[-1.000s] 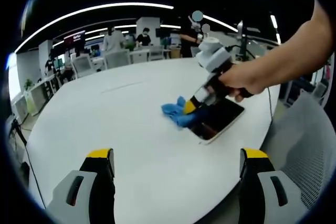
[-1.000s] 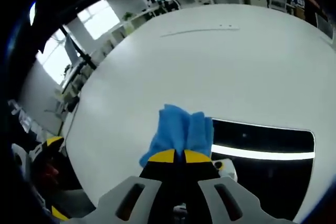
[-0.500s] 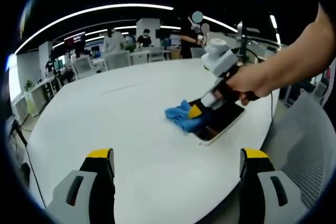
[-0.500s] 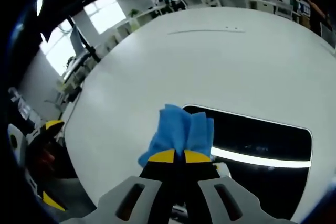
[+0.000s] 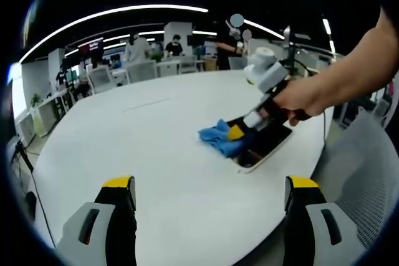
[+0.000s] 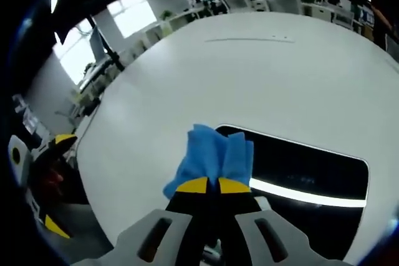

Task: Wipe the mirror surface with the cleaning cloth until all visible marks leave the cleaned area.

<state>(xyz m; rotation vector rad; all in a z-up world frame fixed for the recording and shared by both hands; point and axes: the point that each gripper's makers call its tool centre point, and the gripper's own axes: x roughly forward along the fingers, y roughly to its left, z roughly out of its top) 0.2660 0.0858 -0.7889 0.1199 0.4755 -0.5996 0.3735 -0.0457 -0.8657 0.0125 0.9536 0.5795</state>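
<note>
A dark rectangular mirror with a white rim (image 6: 312, 172) (image 5: 265, 144) lies flat on the white table (image 6: 249, 85), reflecting a ceiling light strip. My right gripper (image 6: 212, 184) (image 5: 237, 134) is shut on a blue cleaning cloth (image 6: 212, 154) (image 5: 218, 136), which rests over the mirror's near-left corner and partly on the table. A person's hand (image 5: 299, 98) holds that gripper. My left gripper (image 5: 209, 185) hangs open above the table's front edge, well short of the mirror, nothing between its fingers.
The white table (image 5: 156, 154) is large and rounded. A grey mesh chair (image 5: 368, 172) stands at the right. Desks, chairs and people (image 5: 134, 48) are in the office behind. The left gripper (image 6: 31, 172) appears at the left edge of the right gripper view.
The right gripper with the cloth has slid a little further along the table, toward the right of the left gripper view, staying at the mirror's corner. The left gripper has held still.
</note>
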